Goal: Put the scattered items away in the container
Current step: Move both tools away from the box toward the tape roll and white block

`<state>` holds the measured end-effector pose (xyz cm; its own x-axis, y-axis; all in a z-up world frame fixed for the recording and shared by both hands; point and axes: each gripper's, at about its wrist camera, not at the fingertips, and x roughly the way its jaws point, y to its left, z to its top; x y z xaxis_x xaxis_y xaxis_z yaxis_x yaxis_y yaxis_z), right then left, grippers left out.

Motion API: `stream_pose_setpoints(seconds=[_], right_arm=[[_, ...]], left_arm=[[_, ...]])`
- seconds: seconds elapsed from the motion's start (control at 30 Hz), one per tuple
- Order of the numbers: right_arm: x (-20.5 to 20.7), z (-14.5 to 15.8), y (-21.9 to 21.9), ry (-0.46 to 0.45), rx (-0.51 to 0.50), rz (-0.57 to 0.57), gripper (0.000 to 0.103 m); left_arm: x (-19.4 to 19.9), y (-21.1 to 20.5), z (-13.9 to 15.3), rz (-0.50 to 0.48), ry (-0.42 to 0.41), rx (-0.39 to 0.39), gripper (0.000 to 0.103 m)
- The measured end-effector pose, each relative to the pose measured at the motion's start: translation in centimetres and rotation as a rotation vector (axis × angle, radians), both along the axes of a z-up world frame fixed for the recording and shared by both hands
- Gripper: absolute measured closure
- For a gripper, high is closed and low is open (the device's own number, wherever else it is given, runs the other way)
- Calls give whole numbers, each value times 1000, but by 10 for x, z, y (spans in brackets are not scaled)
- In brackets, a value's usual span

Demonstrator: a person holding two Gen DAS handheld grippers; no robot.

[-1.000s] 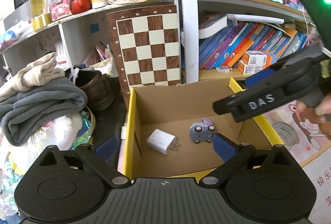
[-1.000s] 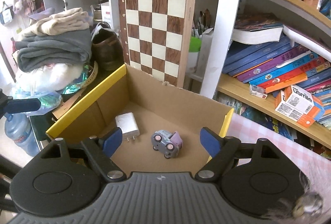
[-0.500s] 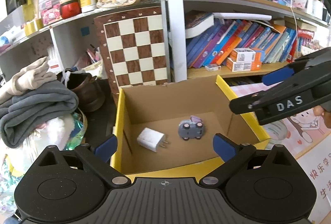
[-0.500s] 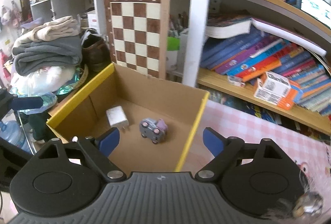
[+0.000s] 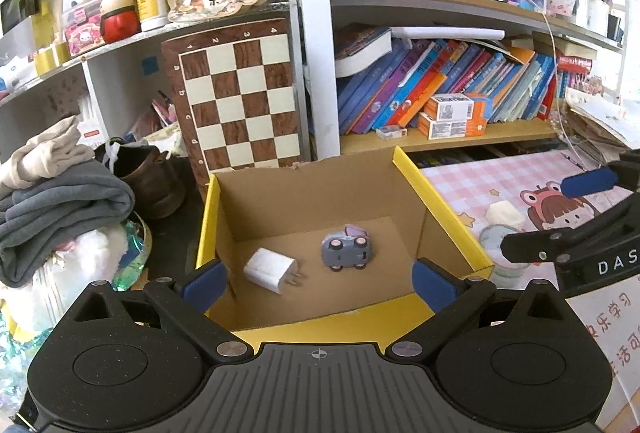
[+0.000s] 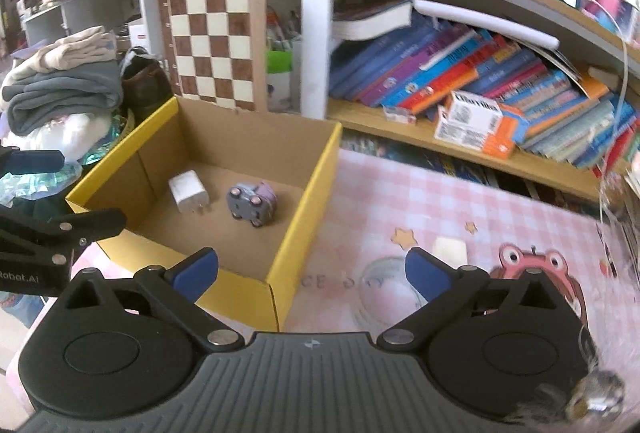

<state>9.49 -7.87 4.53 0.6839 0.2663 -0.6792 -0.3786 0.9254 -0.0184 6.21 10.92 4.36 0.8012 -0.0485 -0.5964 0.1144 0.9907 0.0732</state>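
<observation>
right gripper (right wrist view): right gripper (image 6: 312, 273) has nothing in it, jaws opening and already spread wide, blue pads well apart and nothing between them.

next target: small white block (image 6: 450, 250) lying flat on the pink checked tabletop (image 6: 400, 193). It sits ahead of the gripper and off to its right, just past the right pad, so I'd guess the gripper needs to swing right to get it between the pads.

long axis: honestly can't tell, it looks roughly square from here, so wrist angle probably won't matter much.

looks like: soft-edged, off-white, maybe an eraser or sponge; a bit blurry.

container: cardboard box (image 6: 304, 201) with yellow edges, ahead and left of the gripper. White charger (image 6: 188, 191) and little grey-purple toy car (image 6: 251, 203) already lie on its floor, near each other but not touching.

left gripper (left wrist view): left gripper (image 5: 318, 277) also let go and empty, pads wide, pointing straight down into the box (image 5: 440, 209).

block from this side: the white block (image 5: 503, 214) is outside the box, far off to this gripper's right on the tabletop (image 5: 472, 185).

who's nearer: the right gripper (image 5: 568, 217) shows at the right edge, just beside the block, so it looks like the right hand's pick.
</observation>
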Motion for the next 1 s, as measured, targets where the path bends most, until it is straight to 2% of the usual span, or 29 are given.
stream_pose_setpoints(seconds=[0.33,0.53,1.0], right_arm=[[-29,-16,-11,1,10,-116,0],[-44,-29,-7,12,-45,-101,0],[-40,-34,-30,31,-24,-149,0]], left_arm=[[-2,-8,-5,-4,15,3,2],[0,-11,-7,-14,24,9,2],[7,-29,-10,-24,50,16,2]])
